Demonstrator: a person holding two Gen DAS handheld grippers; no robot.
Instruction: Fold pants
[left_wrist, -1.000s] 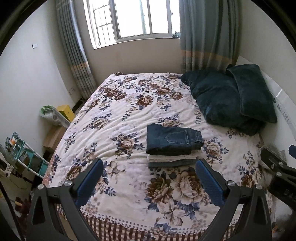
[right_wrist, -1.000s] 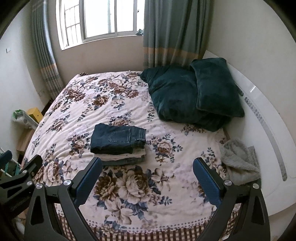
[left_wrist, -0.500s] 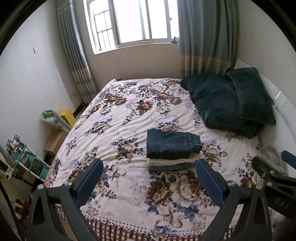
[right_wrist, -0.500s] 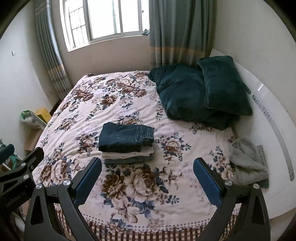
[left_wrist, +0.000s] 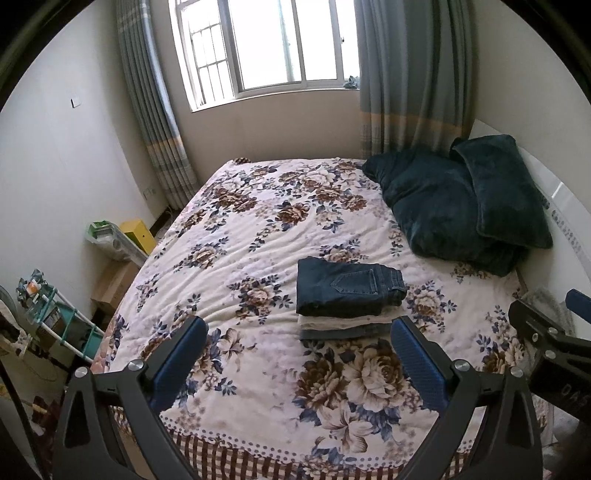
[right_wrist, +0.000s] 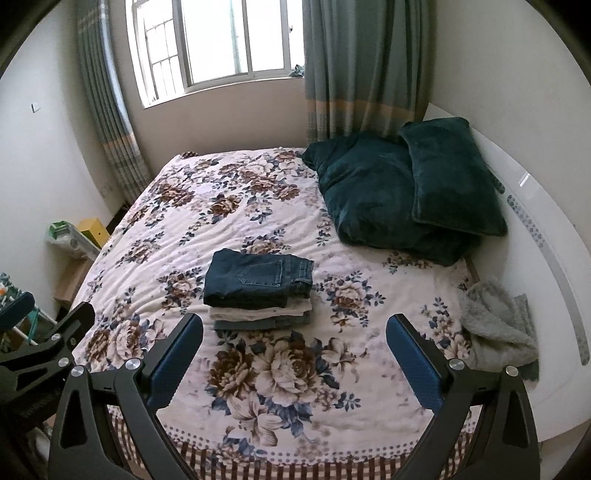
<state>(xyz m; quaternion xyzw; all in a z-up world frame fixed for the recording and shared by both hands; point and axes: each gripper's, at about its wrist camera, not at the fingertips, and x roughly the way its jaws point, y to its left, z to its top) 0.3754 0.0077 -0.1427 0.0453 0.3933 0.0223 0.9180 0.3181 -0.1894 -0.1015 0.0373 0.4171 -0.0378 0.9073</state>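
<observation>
A folded pair of dark blue jeans (left_wrist: 347, 286) (right_wrist: 256, 277) tops a neat stack on the floral bedspread (left_wrist: 280, 229) (right_wrist: 229, 206), above a folded cream garment (left_wrist: 343, 320) (right_wrist: 258, 312) and a grey-blue one (left_wrist: 340, 334) (right_wrist: 258, 324). My left gripper (left_wrist: 299, 360) hangs open well back from the stack, above the bed's near edge, nothing between its blue pads. My right gripper (right_wrist: 294, 356) is likewise open and empty, on the near side of the stack. Each gripper shows at the edge of the other's view.
Two dark teal pillows (left_wrist: 476, 199) (right_wrist: 406, 188) lie at the head on the right by a white headboard (right_wrist: 546, 236). A grey fluffy cloth (right_wrist: 498, 328) sits by the bed's right edge. Left of the bed stand a rack (left_wrist: 55, 325), a cardboard box (left_wrist: 114, 280) and a yellow box (left_wrist: 142, 234).
Both grippers have drawn back and tilted up from the bed, so the stack looks slightly farther and more wall and window show. The stack itself has not moved.
</observation>
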